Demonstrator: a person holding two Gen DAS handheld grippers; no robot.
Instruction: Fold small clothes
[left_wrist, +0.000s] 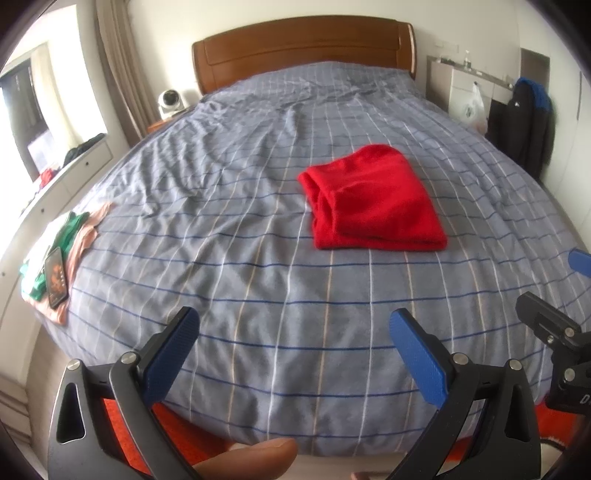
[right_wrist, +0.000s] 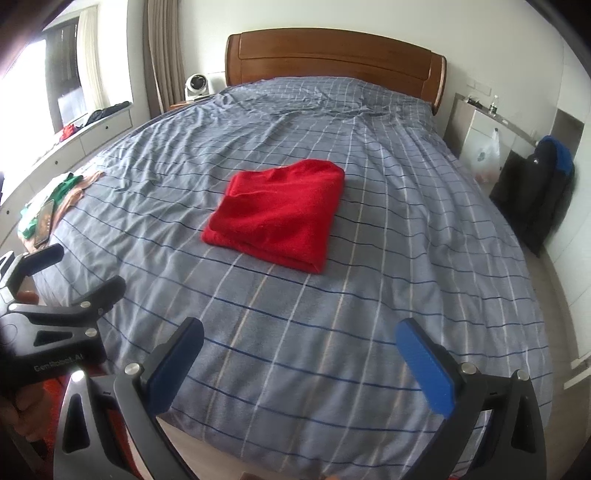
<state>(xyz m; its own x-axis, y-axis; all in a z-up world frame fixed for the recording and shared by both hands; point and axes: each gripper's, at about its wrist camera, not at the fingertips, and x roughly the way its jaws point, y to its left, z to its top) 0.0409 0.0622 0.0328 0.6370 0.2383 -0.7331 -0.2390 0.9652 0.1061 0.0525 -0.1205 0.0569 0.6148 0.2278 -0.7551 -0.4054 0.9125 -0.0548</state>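
A red garment (left_wrist: 373, 199) lies folded into a thick rectangle on the grey checked bed (left_wrist: 229, 221); it also shows in the right wrist view (right_wrist: 277, 214). My left gripper (left_wrist: 295, 343) is open and empty, held above the foot of the bed, well short of the garment. My right gripper (right_wrist: 299, 354) is open and empty, also over the foot of the bed and apart from the garment. The right gripper shows at the right edge of the left wrist view (left_wrist: 546, 291), and the left gripper at the left edge of the right wrist view (right_wrist: 85, 273).
A pile of green, white and peach clothes (left_wrist: 62, 251) with a phone (left_wrist: 56, 277) on it lies at the bed's left edge. Wooden headboard (left_wrist: 303, 48) at the far end. A dark jacket (left_wrist: 528, 122) hangs at the right. An orange rug (left_wrist: 177, 432) lies below the bed's foot.
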